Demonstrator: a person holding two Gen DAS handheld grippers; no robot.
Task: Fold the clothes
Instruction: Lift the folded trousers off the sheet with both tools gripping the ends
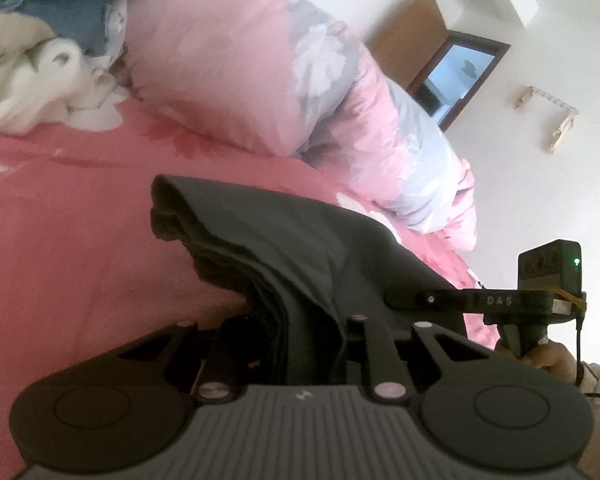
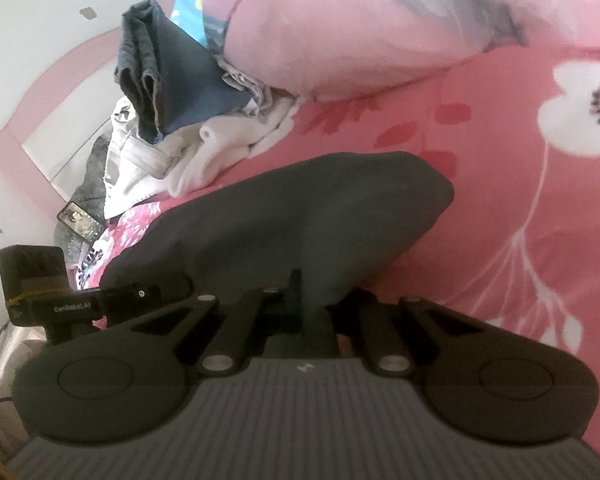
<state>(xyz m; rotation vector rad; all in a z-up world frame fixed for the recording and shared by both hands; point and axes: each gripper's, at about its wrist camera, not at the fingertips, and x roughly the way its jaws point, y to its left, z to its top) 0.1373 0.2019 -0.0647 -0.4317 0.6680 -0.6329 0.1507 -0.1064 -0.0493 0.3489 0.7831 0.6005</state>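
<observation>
Both grippers, left [image 1: 300, 320] and right [image 2: 312, 304], have jaws clamped on the dark garment [image 1: 284, 232], partly folded on the bed [image 1: 80, 220]; more folds likely remain.

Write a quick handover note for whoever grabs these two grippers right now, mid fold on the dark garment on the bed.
Left gripper: jaws shut on the dark garment, layered edges bunched between them.
Right gripper: jaws shut on the same garment, at another spot.
The garment lies folded over on the pink floral bedsheet, both grippers holding its near edge.
Behind: a pile with folded jeans on white clothes, beside the pink quilt.
Done: garment doubled into layers.
Left: probably finish this fold, release, move it to the pile.
</observation>
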